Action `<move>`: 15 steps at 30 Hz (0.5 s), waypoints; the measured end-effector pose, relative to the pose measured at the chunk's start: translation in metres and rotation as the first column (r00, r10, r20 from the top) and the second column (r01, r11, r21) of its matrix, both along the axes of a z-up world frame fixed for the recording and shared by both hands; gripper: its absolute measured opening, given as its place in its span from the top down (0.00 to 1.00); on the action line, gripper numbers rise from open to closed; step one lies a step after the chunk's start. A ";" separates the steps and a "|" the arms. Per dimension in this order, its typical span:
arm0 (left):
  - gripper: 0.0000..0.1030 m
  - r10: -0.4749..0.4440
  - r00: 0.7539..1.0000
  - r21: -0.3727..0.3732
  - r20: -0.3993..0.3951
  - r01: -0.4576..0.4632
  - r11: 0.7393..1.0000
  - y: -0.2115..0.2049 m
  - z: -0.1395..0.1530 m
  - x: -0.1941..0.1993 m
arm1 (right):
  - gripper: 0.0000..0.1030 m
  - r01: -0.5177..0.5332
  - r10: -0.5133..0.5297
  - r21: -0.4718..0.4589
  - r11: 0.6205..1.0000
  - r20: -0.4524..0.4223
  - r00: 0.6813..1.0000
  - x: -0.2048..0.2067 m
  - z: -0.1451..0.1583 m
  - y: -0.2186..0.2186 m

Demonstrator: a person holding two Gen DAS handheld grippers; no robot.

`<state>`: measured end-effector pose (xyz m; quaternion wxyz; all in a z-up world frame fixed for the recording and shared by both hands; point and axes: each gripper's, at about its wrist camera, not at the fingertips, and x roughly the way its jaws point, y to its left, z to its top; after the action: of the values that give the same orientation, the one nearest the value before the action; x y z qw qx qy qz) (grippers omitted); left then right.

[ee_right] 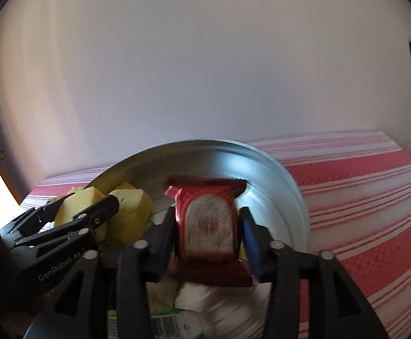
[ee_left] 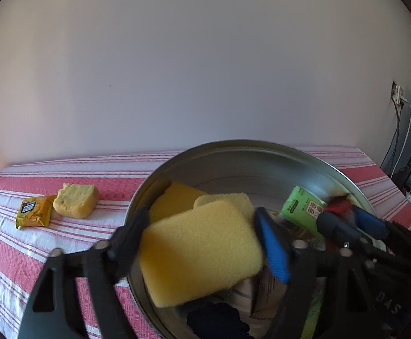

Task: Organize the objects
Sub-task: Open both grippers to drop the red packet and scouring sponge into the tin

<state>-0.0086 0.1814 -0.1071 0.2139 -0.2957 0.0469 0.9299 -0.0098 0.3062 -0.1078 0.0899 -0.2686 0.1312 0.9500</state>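
Note:
My left gripper [ee_left: 199, 243] is shut on a yellow sponge [ee_left: 199, 251] and holds it over the metal basin [ee_left: 233, 152]. In the basin lie other yellow sponges [ee_left: 177, 200], a green packet [ee_left: 301, 206] and more packets. My right gripper [ee_right: 209, 226] is shut on a red snack packet [ee_right: 208, 226], also over the basin [ee_right: 290, 186]. In the right wrist view the left gripper [ee_right: 64, 220] and its sponge [ee_right: 129, 214] show at the left. In the left wrist view the right gripper [ee_left: 352, 223] shows at the right.
On the red-and-white striped tablecloth [ee_left: 22, 254], left of the basin, lie a yellow sponge [ee_left: 75, 200] and a yellow snack packet [ee_left: 34, 212]. A plain wall stands behind the table. A socket with cables [ee_left: 399, 93] is at the right.

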 end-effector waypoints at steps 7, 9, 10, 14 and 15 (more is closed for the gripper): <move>0.01 0.044 0.998 0.038 -0.039 -0.042 0.998 -0.012 0.012 0.011 | 0.22 0.023 -0.023 0.001 1.000 -0.134 0.991 0.012 -0.001 0.001; 0.01 0.047 0.996 0.040 -0.070 -0.044 0.998 -0.017 0.016 0.016 | 0.20 0.025 -0.022 0.015 1.000 -0.173 0.985 0.016 0.002 -0.001; 0.01 0.048 0.995 0.038 -0.087 -0.045 0.998 -0.017 0.018 0.019 | 0.20 0.026 -0.021 0.024 0.999 -0.190 0.982 0.019 0.004 -0.003; 0.00 0.058 0.986 0.033 -0.155 -0.053 0.998 -0.009 0.028 0.026 | 0.16 0.038 -0.030 0.032 0.999 -0.224 0.974 0.029 0.014 -0.005; 0.00 0.058 0.985 0.037 -0.161 -0.053 0.998 -0.011 0.029 0.029 | 0.16 0.041 -0.034 0.026 0.999 -0.225 0.974 0.029 0.013 -0.004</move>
<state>0.0201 0.1700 -0.0785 0.1881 -0.2168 0.0408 0.9571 0.0196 0.3024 -0.0944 0.0966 -0.1558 0.1313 0.9743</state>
